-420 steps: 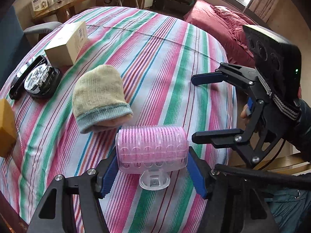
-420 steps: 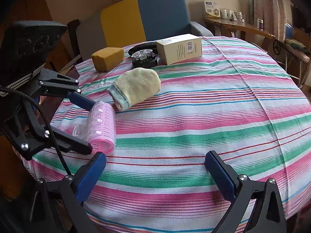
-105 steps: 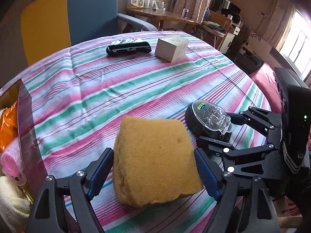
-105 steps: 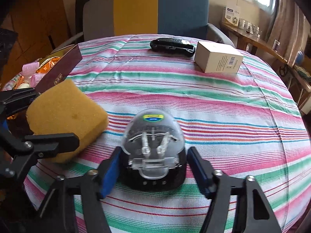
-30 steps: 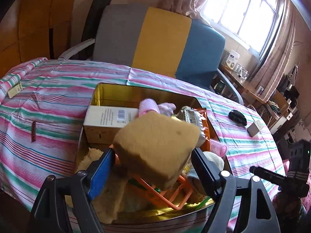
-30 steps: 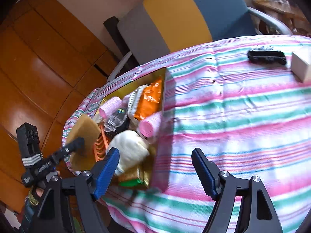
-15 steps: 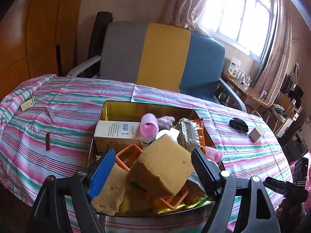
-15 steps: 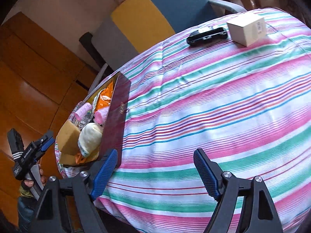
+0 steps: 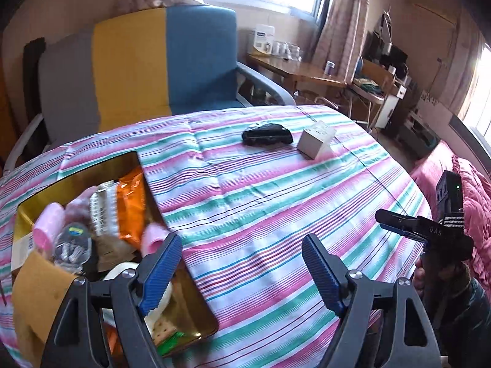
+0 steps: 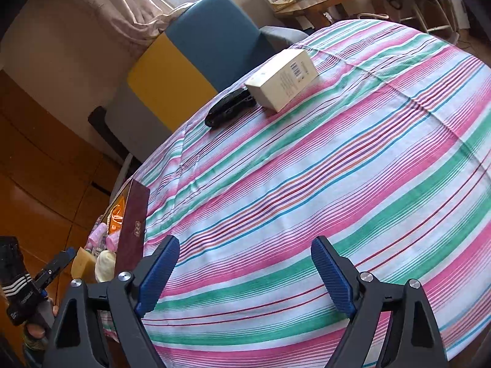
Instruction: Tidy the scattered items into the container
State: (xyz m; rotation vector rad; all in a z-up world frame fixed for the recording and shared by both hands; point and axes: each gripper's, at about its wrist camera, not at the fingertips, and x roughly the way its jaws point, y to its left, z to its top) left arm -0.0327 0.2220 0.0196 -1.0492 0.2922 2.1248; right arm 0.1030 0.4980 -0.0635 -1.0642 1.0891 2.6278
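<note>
A gold-lined tin (image 9: 101, 171) sits at the table's left edge, filled with pink rollers, an orange packet, a charger and the yellow sponge (image 9: 36, 279). Its dark red wall shows in the right wrist view (image 10: 132, 227). A black case (image 9: 266, 134) and a white box (image 9: 316, 139) lie on the far side of the striped cloth; they also show in the right wrist view, the case (image 10: 230, 107) next to the box (image 10: 284, 79). My left gripper (image 9: 242, 271) is open and empty just right of the tin. My right gripper (image 10: 245, 276) is open and empty over bare cloth.
A grey, yellow and blue armchair (image 9: 138, 64) stands behind the table. A wooden desk (image 9: 307, 70) with jars is at the back right, and a pink bed (image 9: 460, 184) lies to the right. The striped tablecloth (image 9: 276, 202) covers the round table.
My left gripper has let go of the sponge, which now lies in the tin, and has swung right toward the table. My right gripper has moved closer to the white box and black case.
</note>
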